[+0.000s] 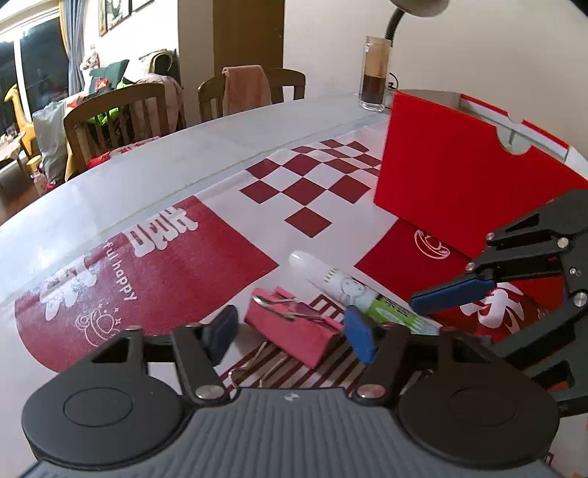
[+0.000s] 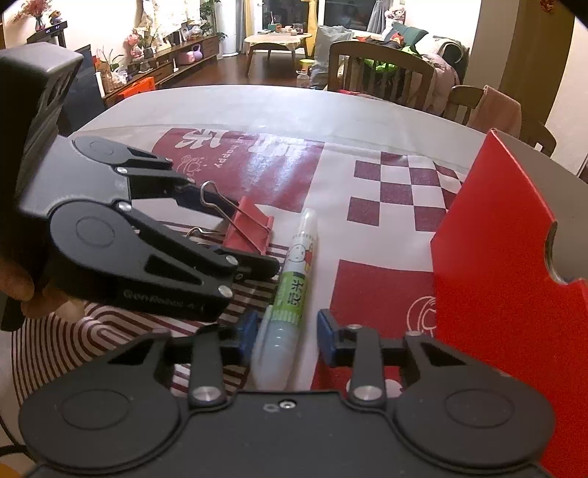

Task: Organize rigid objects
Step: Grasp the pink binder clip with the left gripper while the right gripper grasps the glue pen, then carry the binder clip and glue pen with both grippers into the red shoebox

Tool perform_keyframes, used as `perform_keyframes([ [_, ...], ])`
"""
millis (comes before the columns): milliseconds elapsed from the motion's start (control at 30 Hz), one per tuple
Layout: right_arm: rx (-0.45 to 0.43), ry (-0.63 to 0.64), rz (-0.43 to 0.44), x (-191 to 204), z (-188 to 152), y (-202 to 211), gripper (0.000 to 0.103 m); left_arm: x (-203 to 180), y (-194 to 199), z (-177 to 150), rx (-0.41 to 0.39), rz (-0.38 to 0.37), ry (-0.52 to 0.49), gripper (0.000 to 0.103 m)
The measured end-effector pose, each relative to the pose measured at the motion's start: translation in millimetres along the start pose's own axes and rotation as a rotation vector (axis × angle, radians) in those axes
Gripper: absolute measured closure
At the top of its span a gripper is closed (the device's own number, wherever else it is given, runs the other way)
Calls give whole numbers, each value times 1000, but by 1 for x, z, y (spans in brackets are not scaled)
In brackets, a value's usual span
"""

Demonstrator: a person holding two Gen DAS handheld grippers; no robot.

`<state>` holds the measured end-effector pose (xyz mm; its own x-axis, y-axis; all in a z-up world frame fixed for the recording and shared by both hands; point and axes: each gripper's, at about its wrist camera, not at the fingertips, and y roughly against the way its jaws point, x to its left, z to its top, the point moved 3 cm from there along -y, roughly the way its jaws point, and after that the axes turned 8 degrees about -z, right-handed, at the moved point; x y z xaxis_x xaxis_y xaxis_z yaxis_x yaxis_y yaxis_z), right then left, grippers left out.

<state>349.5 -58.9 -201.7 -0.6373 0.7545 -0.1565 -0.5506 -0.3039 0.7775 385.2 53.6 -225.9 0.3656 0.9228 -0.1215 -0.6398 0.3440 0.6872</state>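
Note:
A red binder clip (image 1: 294,327) (image 2: 250,229) lies on the patterned tablecloth, its wire handles folded out. My left gripper (image 1: 290,336) is open, its blue pads on either side of the clip, low over the table. A white and green glue tube (image 1: 352,294) (image 2: 294,279) lies beside the clip. My right gripper (image 2: 286,336) is open, its pads either side of the tube's wide end. The right gripper also shows in the left wrist view (image 1: 452,294), and the left gripper in the right wrist view (image 2: 235,253). A red open box (image 1: 459,176) (image 2: 514,279) stands to the right.
A glass jar (image 1: 375,73) with dark liquid and a desk lamp (image 1: 404,14) stand at the table's far edge by the wall. Wooden chairs (image 1: 117,117) draped with clothes line the far side. The tablecloth (image 1: 147,264) lies under a transparent cover.

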Motion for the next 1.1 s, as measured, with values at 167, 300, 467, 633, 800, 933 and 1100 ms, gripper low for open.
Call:
perform_keyframes([
  [167,6,-27,-17,-4,0,2,82,-5,0,-1,17,34,-11,44],
  [300,7,-78,-14,-9,-1,11,82,-7,4,-2,24,56,20,44],
  [467,31,-171,15,-11,-4,26,82,-7,21,-6,15,40,130,44],
  [633,34,-235,39,-9,-9,46,82,-17,44,-11,-2,21,185,44],
  [800,21,-272,55,-6,-12,69,82,-29,69,-18,-15,11,228,44],
  [933,9,-295,52,-5,-14,86,83,-39,91,-21,-33,13,234,44],
  [1100,-16,-319,40,-4,-16,107,83,-47,113,-24,-54,14,253,44],
])
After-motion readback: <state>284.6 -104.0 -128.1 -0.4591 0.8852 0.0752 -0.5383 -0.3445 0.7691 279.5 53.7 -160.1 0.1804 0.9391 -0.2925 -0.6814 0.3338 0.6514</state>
